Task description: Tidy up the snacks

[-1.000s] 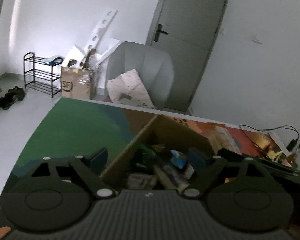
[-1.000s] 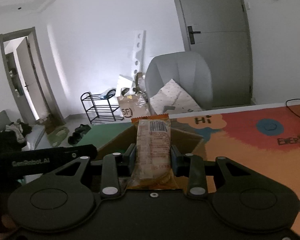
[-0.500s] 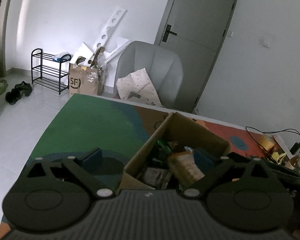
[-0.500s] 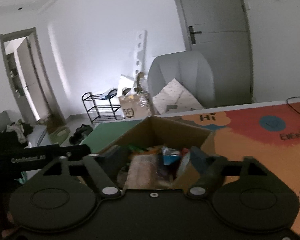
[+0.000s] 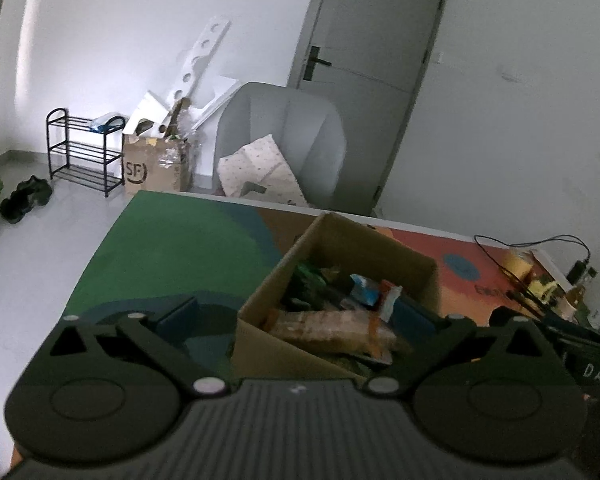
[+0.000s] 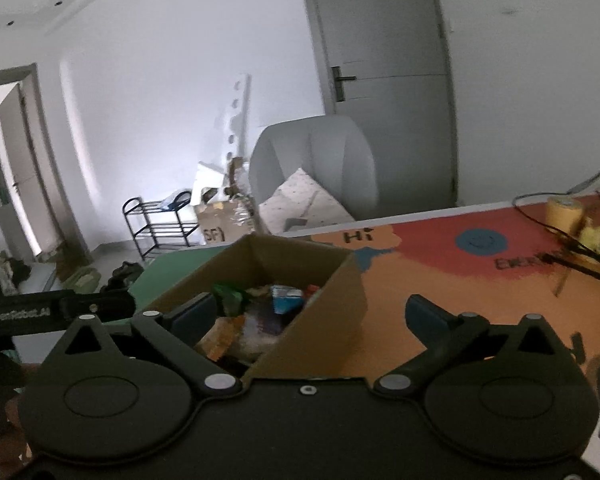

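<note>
An open cardboard box stands on the colourful table mat and holds several snack packets. A tan wrapped packet lies on top at the box's near end. My left gripper hovers before the box's near left corner, its jaws opening with nothing gripped. In the right wrist view the box sits low and left of centre. My right gripper straddles its near right wall, jaws opening and pads touching nothing. The tan packet rests inside. The left gripper's body shows at the left edge.
A yellow tape roll and black cables lie at the table's far right. Beyond the table stand a grey armchair, a carton of packing scraps, a black shoe rack and a closed door.
The right gripper spread its jaws and let go of the tan packet, which now lies in the box. The left jaws widened a little. Both views drew back slightly from the box.
</note>
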Available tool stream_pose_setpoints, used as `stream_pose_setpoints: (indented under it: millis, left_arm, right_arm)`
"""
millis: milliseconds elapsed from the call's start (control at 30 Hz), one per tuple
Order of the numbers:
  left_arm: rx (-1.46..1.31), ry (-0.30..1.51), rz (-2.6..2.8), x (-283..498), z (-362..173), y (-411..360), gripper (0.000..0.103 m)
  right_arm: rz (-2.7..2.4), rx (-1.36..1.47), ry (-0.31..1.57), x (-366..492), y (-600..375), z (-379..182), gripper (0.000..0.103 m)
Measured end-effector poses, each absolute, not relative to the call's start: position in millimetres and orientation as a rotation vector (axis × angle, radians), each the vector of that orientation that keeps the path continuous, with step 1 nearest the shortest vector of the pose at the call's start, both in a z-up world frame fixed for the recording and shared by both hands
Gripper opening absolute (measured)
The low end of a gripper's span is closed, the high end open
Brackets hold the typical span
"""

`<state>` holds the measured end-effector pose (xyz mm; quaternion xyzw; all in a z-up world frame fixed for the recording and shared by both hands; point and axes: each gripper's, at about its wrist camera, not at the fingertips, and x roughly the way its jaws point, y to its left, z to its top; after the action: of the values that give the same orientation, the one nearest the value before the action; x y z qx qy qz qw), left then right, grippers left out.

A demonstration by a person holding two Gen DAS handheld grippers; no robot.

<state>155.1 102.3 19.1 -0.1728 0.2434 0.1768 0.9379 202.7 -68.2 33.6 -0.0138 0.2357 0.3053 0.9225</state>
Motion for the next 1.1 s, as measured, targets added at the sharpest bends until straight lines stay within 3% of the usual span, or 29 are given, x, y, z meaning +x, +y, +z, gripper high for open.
stream_pose_setpoints:
  millis: [1100]
  left_arm:
    - [-0.13,0.5,0.207,81.0,55.5,14.1,0.103]
  right_arm:
    - [0.472,-0.017,0.449,112.8,-165.0,73.7,0.103]
